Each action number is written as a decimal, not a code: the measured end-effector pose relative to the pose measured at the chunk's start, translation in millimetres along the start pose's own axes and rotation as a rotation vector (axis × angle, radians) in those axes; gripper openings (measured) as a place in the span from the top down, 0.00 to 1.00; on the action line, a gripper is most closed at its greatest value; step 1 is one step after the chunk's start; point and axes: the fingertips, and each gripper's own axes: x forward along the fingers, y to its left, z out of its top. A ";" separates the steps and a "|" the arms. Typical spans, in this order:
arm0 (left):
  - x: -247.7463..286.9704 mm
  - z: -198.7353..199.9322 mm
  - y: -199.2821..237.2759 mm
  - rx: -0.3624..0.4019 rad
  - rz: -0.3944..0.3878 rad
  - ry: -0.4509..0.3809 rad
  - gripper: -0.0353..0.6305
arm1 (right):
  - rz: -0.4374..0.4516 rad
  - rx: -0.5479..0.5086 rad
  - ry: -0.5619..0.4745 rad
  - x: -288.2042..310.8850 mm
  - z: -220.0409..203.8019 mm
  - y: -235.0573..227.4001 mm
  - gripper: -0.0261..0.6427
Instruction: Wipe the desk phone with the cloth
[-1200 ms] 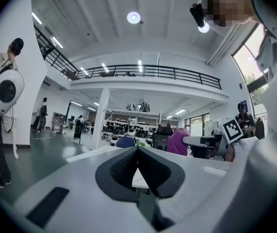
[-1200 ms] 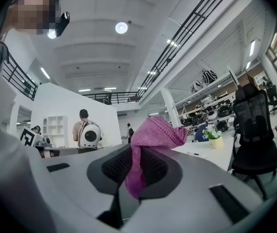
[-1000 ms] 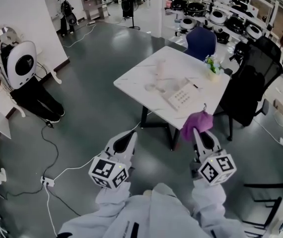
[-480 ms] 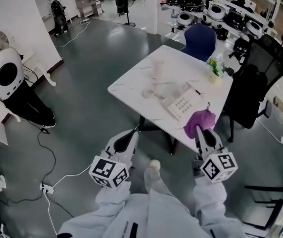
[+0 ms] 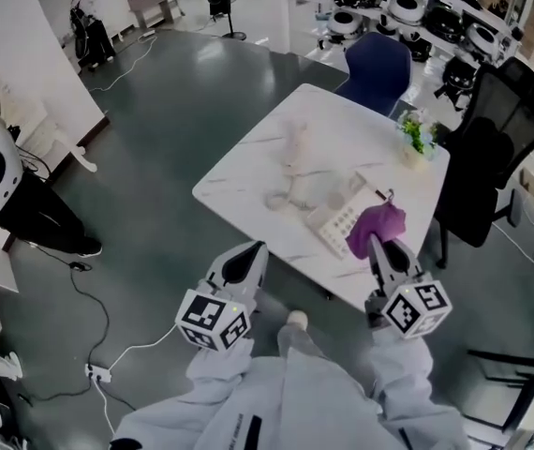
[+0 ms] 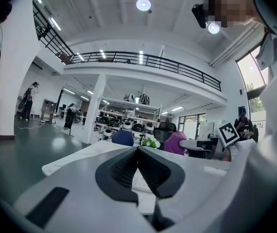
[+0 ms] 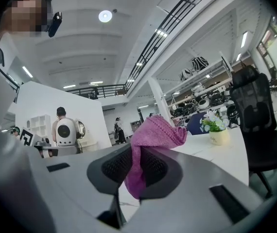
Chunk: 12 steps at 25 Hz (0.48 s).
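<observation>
Near the desk phone (image 5: 334,217), right tool (image 5: 380,244) pinches cloth (image 5: 376,225); left tool (image 5: 252,251) pressed together.

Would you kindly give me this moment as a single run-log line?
stage: before wipe | right gripper: shut on purple cloth | left gripper: shut, empty | desk phone: on white table, untouched

Head view: high up, looks steeply down over the left tongs (image 5: 248,256) and right tongs (image 5: 379,247); white surface (image 5: 248,162) lies past their tips.

Left gripper view: low, close behind its own tips, roughly level across the surface.

Right gripper view: same setup.

All three share the surface and the potted plant (image 5: 415,134) beyond the tongs. Purple cloth (image 7: 153,135) shows in all three.
</observation>
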 end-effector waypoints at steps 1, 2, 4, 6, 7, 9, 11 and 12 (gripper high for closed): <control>10.3 1.2 4.9 0.001 -0.005 0.005 0.95 | -0.005 0.006 0.002 7.2 1.7 -6.9 0.91; 20.7 2.3 9.1 0.003 -0.011 0.009 0.95 | -0.011 0.014 0.003 13.9 3.5 -14.0 0.91; 40.0 4.2 16.1 0.004 -0.027 0.019 0.95 | -0.026 0.025 0.005 25.7 6.3 -26.4 0.91; 58.0 5.0 21.6 0.004 -0.047 0.031 0.95 | -0.043 0.018 0.012 36.6 7.9 -36.1 0.91; 66.8 5.4 23.9 0.003 -0.058 0.036 0.95 | -0.049 0.014 0.013 42.5 9.2 -40.2 0.91; 83.4 5.2 27.3 0.002 -0.078 0.047 0.95 | -0.053 0.010 0.017 54.3 11.5 -47.1 0.91; 98.7 3.6 29.2 0.000 -0.098 0.060 0.95 | -0.054 0.003 0.023 64.6 12.6 -54.3 0.91; 106.0 2.5 29.7 -0.001 -0.108 0.068 0.95 | -0.059 -0.002 0.026 68.4 12.4 -59.0 0.91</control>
